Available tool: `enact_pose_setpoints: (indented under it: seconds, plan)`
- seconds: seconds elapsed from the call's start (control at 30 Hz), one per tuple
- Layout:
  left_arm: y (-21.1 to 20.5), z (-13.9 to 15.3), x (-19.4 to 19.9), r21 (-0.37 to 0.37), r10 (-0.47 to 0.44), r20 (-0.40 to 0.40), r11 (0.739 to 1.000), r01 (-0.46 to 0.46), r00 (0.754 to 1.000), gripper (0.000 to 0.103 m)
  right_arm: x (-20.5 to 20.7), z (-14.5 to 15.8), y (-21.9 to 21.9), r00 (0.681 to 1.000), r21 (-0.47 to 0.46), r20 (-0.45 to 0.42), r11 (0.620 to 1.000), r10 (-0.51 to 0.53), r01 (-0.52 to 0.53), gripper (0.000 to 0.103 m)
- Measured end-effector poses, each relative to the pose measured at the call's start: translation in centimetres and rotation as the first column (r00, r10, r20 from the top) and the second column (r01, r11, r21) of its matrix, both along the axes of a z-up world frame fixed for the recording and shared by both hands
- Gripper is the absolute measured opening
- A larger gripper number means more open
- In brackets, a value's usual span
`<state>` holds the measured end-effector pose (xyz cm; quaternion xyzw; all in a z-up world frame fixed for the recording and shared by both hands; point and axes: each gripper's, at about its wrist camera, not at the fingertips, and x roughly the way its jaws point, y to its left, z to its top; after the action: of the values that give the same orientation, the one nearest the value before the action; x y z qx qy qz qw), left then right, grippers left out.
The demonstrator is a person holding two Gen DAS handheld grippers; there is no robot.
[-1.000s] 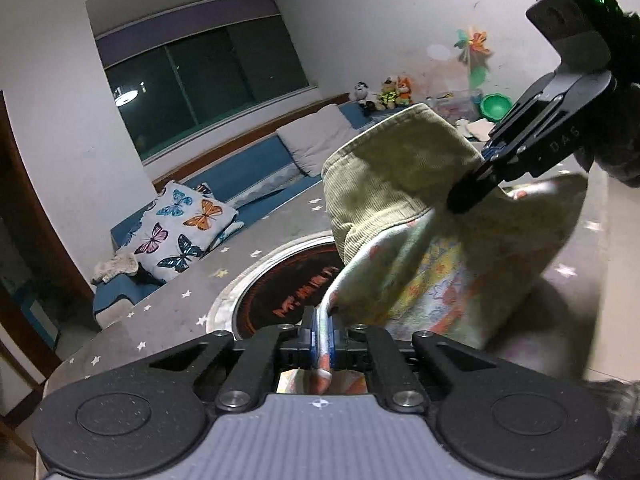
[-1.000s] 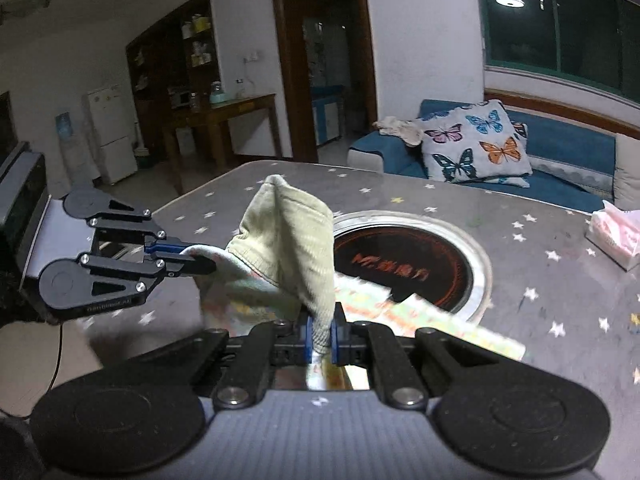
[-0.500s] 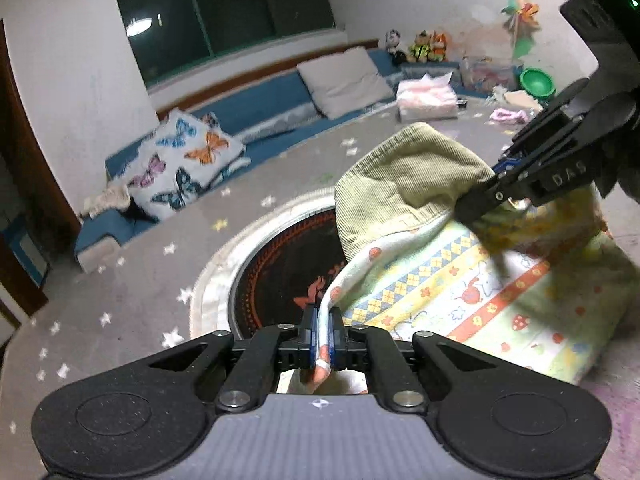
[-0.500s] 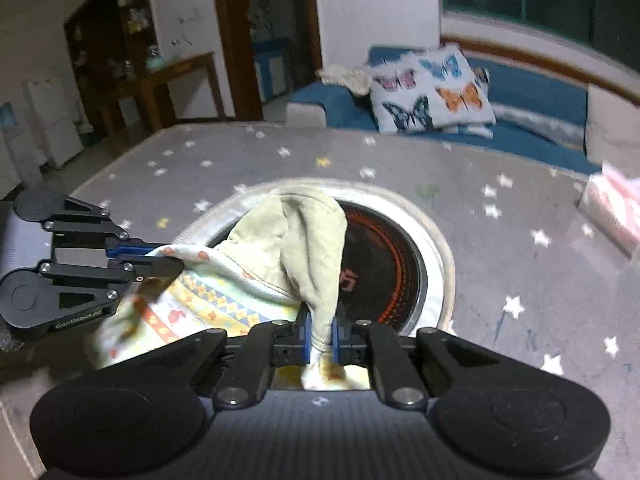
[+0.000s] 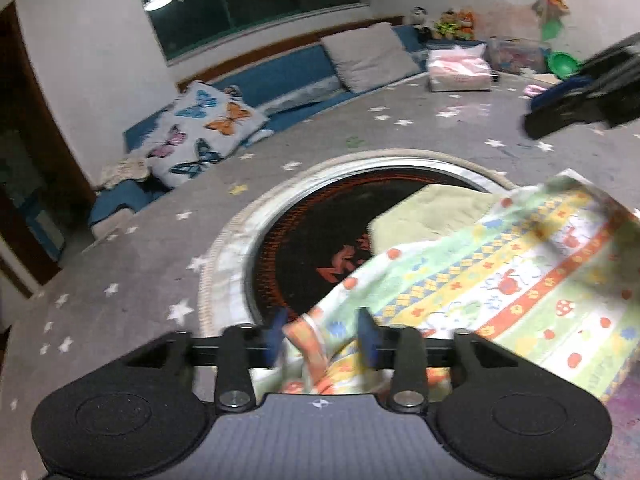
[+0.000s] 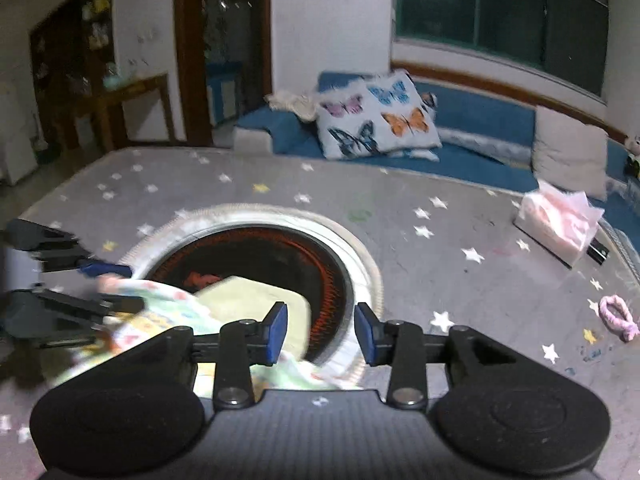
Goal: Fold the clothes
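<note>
left gripper [image 5: 322, 338]: jaws spread around garment [image 5: 500, 276] corner | right gripper [image 6: 320, 330]: jaws spread, empty | risk: withdrawing left jaws may snag corner, undoing fold

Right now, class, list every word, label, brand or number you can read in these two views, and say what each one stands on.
Orange lettering on the black round panel in the table: partly covered by the patterned garment and blurred; only a first letter like "M" shows.
Pink tissue pack: any print too blurred to read.
Left gripper and right gripper: no readable markings.
</note>
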<state>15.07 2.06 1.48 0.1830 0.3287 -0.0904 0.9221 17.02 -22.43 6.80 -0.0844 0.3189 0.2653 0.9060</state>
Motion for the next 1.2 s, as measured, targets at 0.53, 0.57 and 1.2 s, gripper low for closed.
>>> enact_pose_setpoints:
  seconds: [0.53, 0.57, 1.2]
  plan:
    - [-1.1, 2.2, -3.8, -0.115, 0.029, 0.061, 0.993, -0.022, 0.998, 0.092, -2.8, -4.7, -1.3, 0.990, 0.060, -0.144, 0.998, 0.008, 0.001, 0.046]
    - [-1.1, 1.9, -3.8, -0.116, 0.034, 0.052, 0.993, -0.028, 0.998, 0.092, -2.7, -5.1, -1.6, 0.988, 0.062, -0.152, 0.998, -0.005, 0.015, 0.046]
    - [1.3, -0.9, -3.6, -0.129, 0.135, -0.019, 0.982, -0.136, 0.991, 0.095, -3.6, -5.6, -1.9, 0.990, 0.099, -0.139, 0.994, -0.033, 0.047, 0.051]
